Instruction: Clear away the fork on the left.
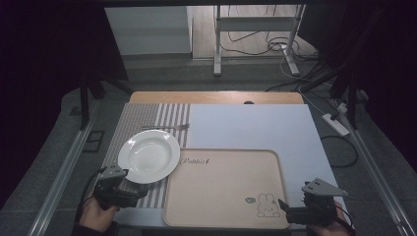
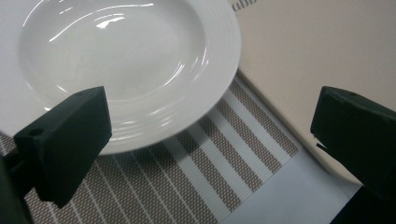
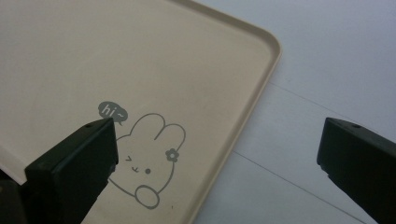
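The left gripper is held wide open at the near rim of the white plate, apparently without contact; the right gripper is spread over the tray's near right corner.

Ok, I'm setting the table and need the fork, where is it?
In the high view the fork lies on the striped placemat at the table's left, just beyond the white plate, far from both grippers.

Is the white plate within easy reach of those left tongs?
Probably yes. The left tongs are open right at the near rim of the white plate, which lies on the striped placemat, and nothing sits between them.
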`<state>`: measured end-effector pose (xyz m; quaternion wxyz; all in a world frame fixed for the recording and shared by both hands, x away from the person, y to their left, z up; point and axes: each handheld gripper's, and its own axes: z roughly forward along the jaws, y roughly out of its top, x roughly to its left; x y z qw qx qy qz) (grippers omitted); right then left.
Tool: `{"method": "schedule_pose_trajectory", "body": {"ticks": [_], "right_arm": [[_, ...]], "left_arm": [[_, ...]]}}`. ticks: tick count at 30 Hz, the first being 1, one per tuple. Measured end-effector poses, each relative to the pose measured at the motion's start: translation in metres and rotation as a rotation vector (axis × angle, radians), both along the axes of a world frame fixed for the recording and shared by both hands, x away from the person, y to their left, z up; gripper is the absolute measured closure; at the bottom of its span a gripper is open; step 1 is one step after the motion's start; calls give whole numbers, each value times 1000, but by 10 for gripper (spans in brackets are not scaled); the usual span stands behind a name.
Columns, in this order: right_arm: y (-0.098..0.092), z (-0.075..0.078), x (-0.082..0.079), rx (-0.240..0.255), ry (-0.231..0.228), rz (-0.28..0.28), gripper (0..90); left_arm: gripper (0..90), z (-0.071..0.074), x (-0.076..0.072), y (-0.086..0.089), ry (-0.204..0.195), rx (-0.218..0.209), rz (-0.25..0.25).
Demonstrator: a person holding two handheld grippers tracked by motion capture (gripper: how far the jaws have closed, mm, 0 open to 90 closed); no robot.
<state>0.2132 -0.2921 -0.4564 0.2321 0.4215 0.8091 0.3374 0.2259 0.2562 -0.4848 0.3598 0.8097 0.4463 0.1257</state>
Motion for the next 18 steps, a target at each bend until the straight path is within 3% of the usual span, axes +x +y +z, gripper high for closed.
{"method": "schedule_pose_trajectory", "body": {"ticks": [13,18], "right_arm": [[1,0,0,-2,1,4,0],[1,0,0,-5,1,5,0]], "left_arm": [[0,-1,23,-4,38,-40,-3],[0,0,32,-4,35,-50,23]]}}
